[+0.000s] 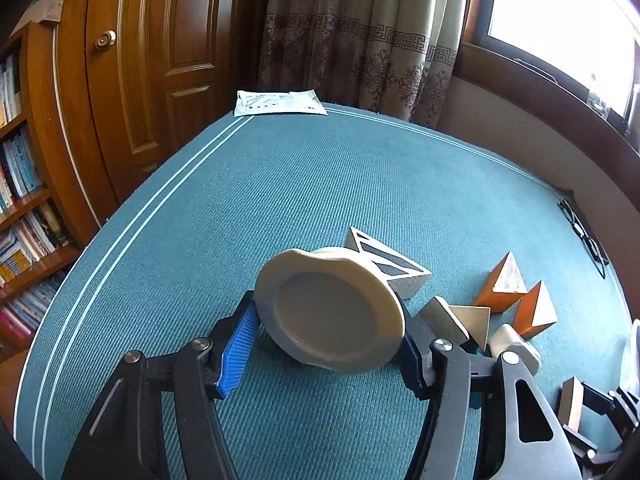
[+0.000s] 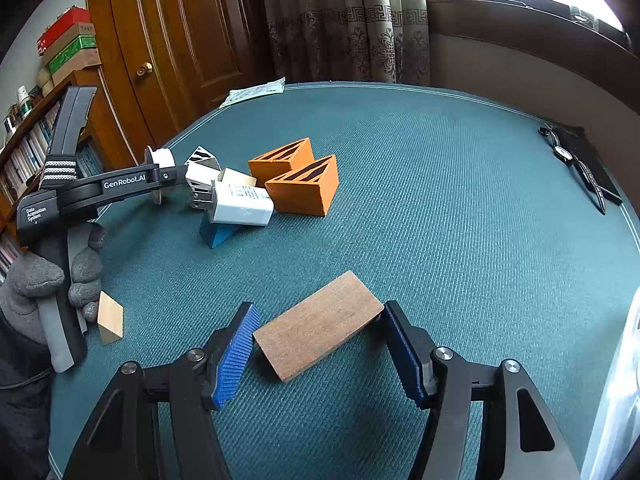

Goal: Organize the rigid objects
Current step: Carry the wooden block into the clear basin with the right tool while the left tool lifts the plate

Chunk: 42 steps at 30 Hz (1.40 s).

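Note:
My left gripper point(image 1: 328, 328) is shut on a cream round disc-shaped object point(image 1: 332, 312), held tilted just above the teal table; it also shows in the right wrist view point(image 2: 158, 160). My right gripper point(image 2: 318, 344) is open, its pads on either side of a flat brown wooden block point(image 2: 318, 336) that lies on the table; the right pad touches its corner. A cluster of shapes lies between them: two orange wedges point(image 2: 296, 184), a white charger plug point(image 2: 236, 204) resting on a blue wedge point(image 2: 218, 236), and a black-and-white striped wedge point(image 1: 384, 264).
A small light wooden wedge point(image 2: 110, 318) lies by the gloved left hand. A wristwatch point(image 2: 572, 160) and a dark strap lie at the table's right edge. A paper packet point(image 1: 278, 103) sits at the far edge. A bookshelf, door and curtain stand behind.

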Available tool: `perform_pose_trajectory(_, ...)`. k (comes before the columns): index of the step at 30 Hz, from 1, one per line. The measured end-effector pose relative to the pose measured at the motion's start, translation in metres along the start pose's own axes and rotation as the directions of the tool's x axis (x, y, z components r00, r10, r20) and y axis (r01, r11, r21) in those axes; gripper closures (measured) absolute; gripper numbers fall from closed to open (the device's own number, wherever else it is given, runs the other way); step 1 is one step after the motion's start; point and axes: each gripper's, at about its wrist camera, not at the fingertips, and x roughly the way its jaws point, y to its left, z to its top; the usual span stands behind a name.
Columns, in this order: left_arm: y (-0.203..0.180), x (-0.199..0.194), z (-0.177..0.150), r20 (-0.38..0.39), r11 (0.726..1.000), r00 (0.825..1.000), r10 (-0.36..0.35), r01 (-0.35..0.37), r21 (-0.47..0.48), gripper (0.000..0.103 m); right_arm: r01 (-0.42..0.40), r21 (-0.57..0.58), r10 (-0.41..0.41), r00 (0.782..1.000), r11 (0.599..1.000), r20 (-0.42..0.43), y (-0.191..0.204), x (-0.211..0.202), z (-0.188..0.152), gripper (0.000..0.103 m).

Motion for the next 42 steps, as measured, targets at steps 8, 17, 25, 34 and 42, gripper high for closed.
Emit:
perform_pose_trajectory(8, 0.004, -0.033, -0.005, 0.088, 1.000, 0.996, 0.021, -0.020, -0.020, 0.040, 0.015, 0.027, -0.016, 1.000, 1.000, 0.017, -0.003, -0.003, -0.001, 0.037)
perform_pose_trajectory(17, 0.007, -0.046, -0.017, 0.095, 0.999, 0.995, 0.032, -0.028, -0.041, 0.040, 0.020, 0.053, -0.022, 0.999, 0.998, 0.040, -0.001, -0.016, -0.010, 0.037)
perform_pose_trajectory(25, 0.005, -0.054, -0.023, 0.101, 0.999, 0.994, 0.030, -0.026, -0.042, 0.040, 0.025, 0.115, -0.034, 0.996, 0.993, 0.079, -0.002, -0.039, -0.020, 0.037)
perform_pose_trajectory(34, 0.002, -0.064, -0.032, 0.102, 0.998, 0.994, 0.029, -0.023, -0.056, 0.040, 0.080, 0.244, -0.117, 0.983, 0.966, 0.140, -0.025, -0.080, -0.034, 0.037)
perform_pose_trajectory(42, -0.008, -0.075, -0.039, 0.094, 0.999, 0.995, 0.014, -0.010, -0.043, 0.040, 0.168, 0.329, -0.229, 0.961, 0.929, 0.157, -0.054, -0.113, -0.049, 0.037)
